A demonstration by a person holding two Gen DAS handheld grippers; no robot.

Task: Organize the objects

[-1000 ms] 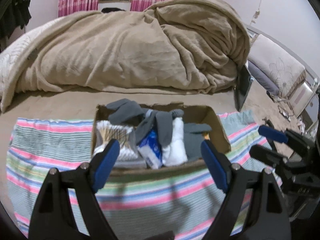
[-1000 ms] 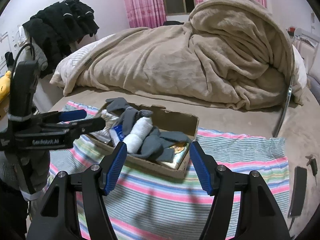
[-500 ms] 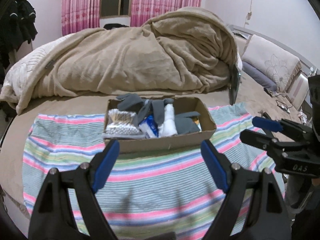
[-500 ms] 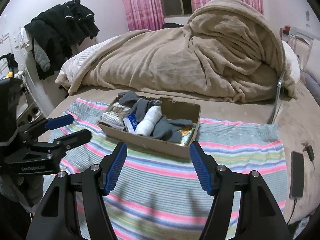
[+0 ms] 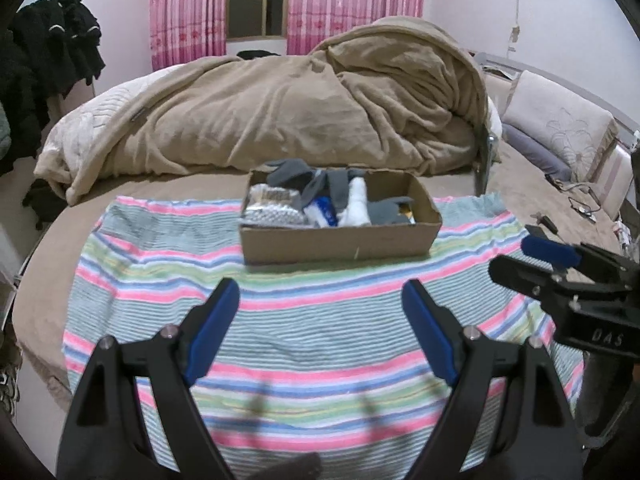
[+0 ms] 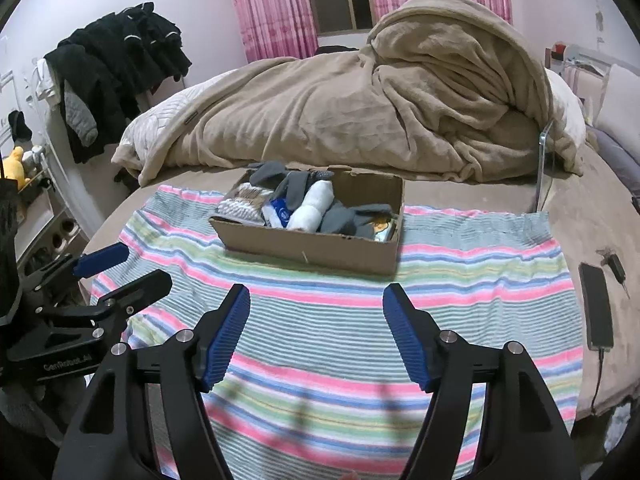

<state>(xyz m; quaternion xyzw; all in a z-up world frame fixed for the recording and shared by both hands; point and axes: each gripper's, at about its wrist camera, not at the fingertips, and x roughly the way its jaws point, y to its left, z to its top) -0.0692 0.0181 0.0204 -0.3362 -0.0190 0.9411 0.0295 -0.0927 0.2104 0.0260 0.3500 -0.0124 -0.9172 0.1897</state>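
Both the left gripper (image 5: 320, 304) and the right gripper (image 6: 316, 308) hover with jaws apart and empty, the right's having just widened, the cardboard box (image 5: 340, 240) of socks lying well beyond them on the striped towel (image 5: 320, 340).

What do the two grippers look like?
Both match: the left gripper and right gripper have black plastic arms with silver screws and ribbed blue pads on the fingers. Small pale lettering marks their black bodies. No cables or sleeves show.

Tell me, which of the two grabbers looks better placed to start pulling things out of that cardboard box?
Marginally left, though it's close. The left gripper faces the cardboard box squarely; the right gripper sees it angled. Both are open, empty, short of it.
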